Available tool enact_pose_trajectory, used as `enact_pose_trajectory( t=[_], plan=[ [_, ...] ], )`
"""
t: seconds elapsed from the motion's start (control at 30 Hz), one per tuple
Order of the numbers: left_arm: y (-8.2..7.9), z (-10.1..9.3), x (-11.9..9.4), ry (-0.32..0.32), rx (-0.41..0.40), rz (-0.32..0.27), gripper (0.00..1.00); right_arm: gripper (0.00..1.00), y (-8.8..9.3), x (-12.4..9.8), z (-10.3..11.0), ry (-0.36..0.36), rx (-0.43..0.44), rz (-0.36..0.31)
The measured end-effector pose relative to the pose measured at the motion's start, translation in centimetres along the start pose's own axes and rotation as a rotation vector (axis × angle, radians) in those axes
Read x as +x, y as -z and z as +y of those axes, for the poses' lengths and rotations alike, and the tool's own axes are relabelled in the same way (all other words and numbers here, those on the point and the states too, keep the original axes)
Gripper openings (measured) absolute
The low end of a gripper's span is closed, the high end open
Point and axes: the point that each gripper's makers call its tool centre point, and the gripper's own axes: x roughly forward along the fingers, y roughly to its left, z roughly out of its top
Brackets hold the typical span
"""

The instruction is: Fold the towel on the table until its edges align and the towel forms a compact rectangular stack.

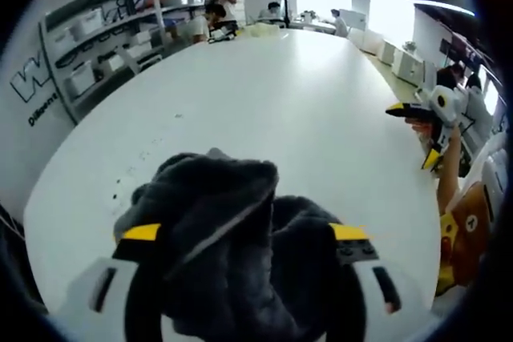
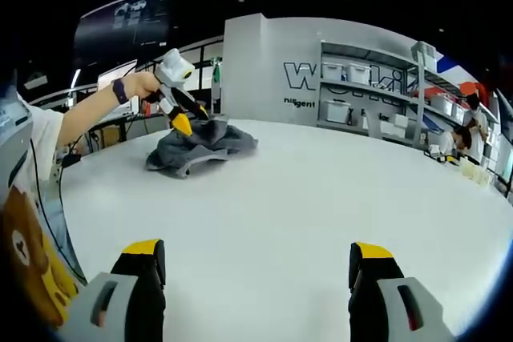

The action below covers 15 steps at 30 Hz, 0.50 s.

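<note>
left gripper (image 1: 248, 234) pinched on bunched towel (image 1: 216, 198), raised for spreading; right gripper (image 2: 256, 258) held spread, empty above surface (image 2: 321, 190).

I see the towel (image 2: 200, 147) as a dark grey, plush terry cloth, bunched into a loose crumpled heap and not folded flat. It rests on the white bench (image 2: 304, 206), with one paler hem edge curling out along its near side. In my left gripper view the towel (image 1: 232, 230) bulges up close, rumpled, a light seam running diagonally across it.
</note>
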Motion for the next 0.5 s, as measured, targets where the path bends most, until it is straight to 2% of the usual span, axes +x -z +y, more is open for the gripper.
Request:
enact_pose_trajectory(
  t=[0.13, 0.3, 0.5],
  plan=[
    [0.00, 0.04, -0.01, 0.008, 0.013, 0.001, 0.75, 0.99, 0.03, 0.00, 0.05, -0.002, -0.001, 0.002],
    [-0.17, 0.42, 0.03, -0.004, 0.011, -0.008, 0.69, 0.99, -0.03, -0.06, 0.07, -0.002, -0.003, 0.001],
    [-0.03, 0.98, 0.11, -0.048, 0.060, -0.007, 0.51, 0.99, -0.11, -0.06, 0.04, -0.002, -0.004, 0.000]
  ],
)
